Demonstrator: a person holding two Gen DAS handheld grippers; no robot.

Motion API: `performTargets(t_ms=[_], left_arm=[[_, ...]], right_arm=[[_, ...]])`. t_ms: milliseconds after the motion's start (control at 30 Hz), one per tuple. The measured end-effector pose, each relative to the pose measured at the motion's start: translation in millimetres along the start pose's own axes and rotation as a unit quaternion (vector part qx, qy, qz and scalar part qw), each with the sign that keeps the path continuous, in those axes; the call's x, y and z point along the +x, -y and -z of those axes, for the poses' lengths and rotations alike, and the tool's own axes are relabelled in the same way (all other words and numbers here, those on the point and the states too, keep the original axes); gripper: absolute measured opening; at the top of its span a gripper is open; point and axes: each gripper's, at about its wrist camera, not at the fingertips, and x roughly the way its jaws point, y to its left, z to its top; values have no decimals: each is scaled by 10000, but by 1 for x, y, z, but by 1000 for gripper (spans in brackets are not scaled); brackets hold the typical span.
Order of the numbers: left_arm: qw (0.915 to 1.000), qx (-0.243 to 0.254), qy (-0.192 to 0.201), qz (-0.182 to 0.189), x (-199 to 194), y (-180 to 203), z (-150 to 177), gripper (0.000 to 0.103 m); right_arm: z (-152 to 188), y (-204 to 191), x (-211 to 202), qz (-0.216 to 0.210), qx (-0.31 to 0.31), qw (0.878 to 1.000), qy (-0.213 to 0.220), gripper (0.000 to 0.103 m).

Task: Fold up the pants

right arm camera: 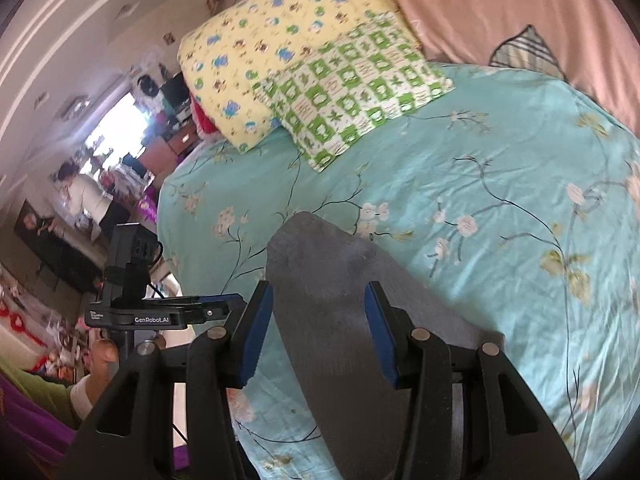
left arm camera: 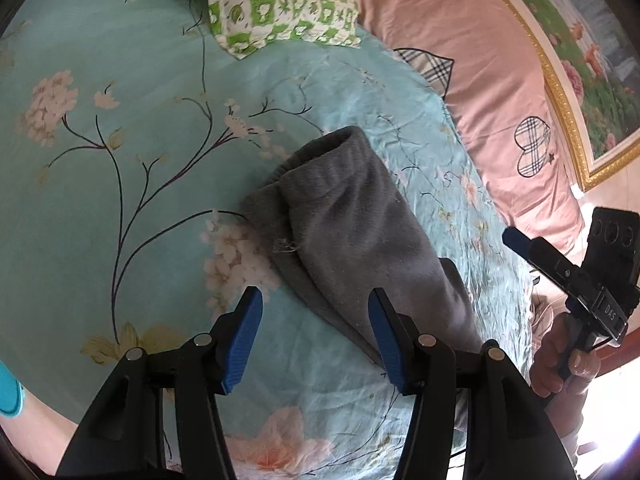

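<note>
Left wrist view has you over a bed with a teal floral sheet (left arm camera: 120, 208), a green checkered pillow (left arm camera: 284, 0) up at 12 o'clock and a pink quilt with plaid hearts (left arm camera: 472, 80) running along 2 o'clock. A gold-framed flower picture (left arm camera: 580, 80) sits past the quilt.

Your gray pants (left arm camera: 340, 232) are already bundled into a folded roll, lying on the sheet dead center and angling down toward 5 o'clock.

Your left gripper (left arm camera: 316, 340) has its fingers spread wide, nothing between them, hovering at the near end of the pants. Your right gripper (right arm camera: 320, 332) is spread apart too, with the pants (right arm camera: 340, 320) below its gap.

Right wrist view also shows a yellow cartoon pillow (right arm camera: 280, 48) behind the green one, and a cluttered room at 9 o'clock.
</note>
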Motion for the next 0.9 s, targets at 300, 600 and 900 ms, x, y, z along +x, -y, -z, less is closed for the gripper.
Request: performTargets(t_ms=[300,600,900], left_arm=[[9998,-200,-49,-68,14,-5,-11,58],[9991,-354,-96,-224,31,-8,-22,62],[9976,-529,-116,-432,46,-13,-29,64]], right_arm=[[-26,11,40,-45,-424,9974,-587,49],[-45,29,90,-138,-734,9899,-1201,49],[-50,36,137,-330,-1007,9784,-1772,49]])
